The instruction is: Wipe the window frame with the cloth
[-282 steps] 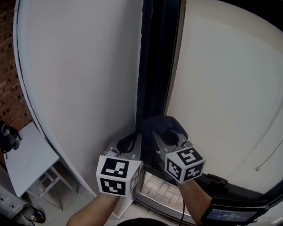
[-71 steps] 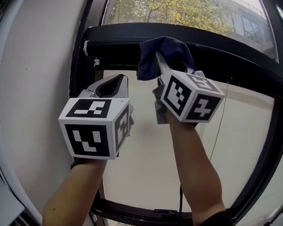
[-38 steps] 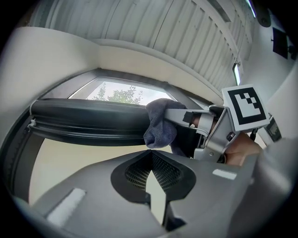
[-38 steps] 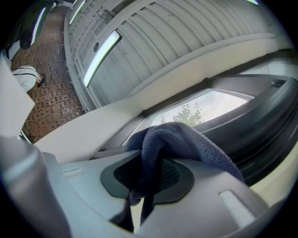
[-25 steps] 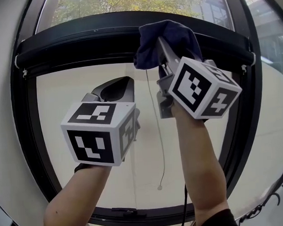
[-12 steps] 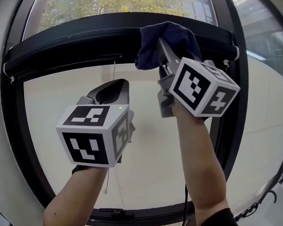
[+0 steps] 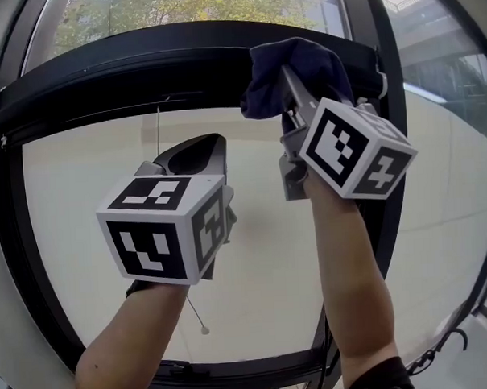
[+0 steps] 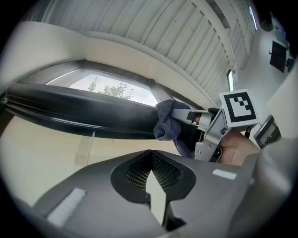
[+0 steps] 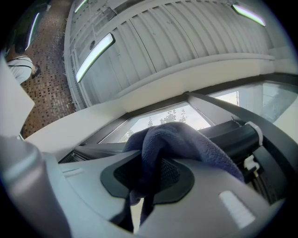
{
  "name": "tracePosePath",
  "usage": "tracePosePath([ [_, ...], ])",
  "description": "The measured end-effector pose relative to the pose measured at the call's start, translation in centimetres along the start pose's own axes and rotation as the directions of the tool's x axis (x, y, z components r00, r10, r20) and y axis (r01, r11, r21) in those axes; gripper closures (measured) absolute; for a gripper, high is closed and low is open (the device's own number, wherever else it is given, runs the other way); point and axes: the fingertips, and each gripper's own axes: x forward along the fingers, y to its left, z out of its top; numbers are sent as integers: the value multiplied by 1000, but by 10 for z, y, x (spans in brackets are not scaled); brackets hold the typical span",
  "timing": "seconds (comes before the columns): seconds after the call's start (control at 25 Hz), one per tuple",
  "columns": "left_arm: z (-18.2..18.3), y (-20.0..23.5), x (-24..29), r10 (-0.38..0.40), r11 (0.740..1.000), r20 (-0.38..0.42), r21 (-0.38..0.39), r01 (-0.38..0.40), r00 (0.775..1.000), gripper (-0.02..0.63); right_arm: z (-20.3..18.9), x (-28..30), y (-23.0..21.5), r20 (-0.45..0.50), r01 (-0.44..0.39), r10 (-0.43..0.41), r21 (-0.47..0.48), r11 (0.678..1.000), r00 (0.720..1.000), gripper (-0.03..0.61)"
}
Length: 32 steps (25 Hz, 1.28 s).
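Observation:
A dark blue cloth is pinched in my right gripper, which is shut on it and holds it up against the black top bar of the window frame, close to the bar's right end. In the right gripper view the cloth drapes over the jaws, and the bar's end cap lies just beyond. My left gripper is raised beside it, lower and to the left, shut with nothing in it. The left gripper view shows the bar, the cloth and my left gripper.
A cream blind fills the window below the bar. A thin pull cord with a bead hangs in front of it. The black right upright stands just right of my right arm. Trees show through the upper glass.
Over the last second the cloth and both grippers have travelled right along the top bar, toward the right upright. The pull cord has swung left in view.

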Motion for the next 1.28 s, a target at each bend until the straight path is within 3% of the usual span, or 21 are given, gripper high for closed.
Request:
tracePosePath([
  [0.44, -5, -50, 26, -41, 998, 44, -47, 43, 998, 620, 8, -29, -62, -29, 61, -64, -77, 995, 998, 509],
  [0.88, 3, -93, 43, -79, 996, 61, -45, 82, 995, 620, 17, -51, -113, -30, 125, -128, -80, 989, 991, 509],
  [1.04, -3, -107, 45, -112, 989, 55, -88, 116, 992, 620, 20, -61, -133, -42, 158, -162, -83, 984, 986, 509],
  [1.28, -4, -123, 45, -119, 991, 44, -54, 121, 992, 620, 24, -67, -143, -58, 159, -162, -57, 986, 985, 509],
])
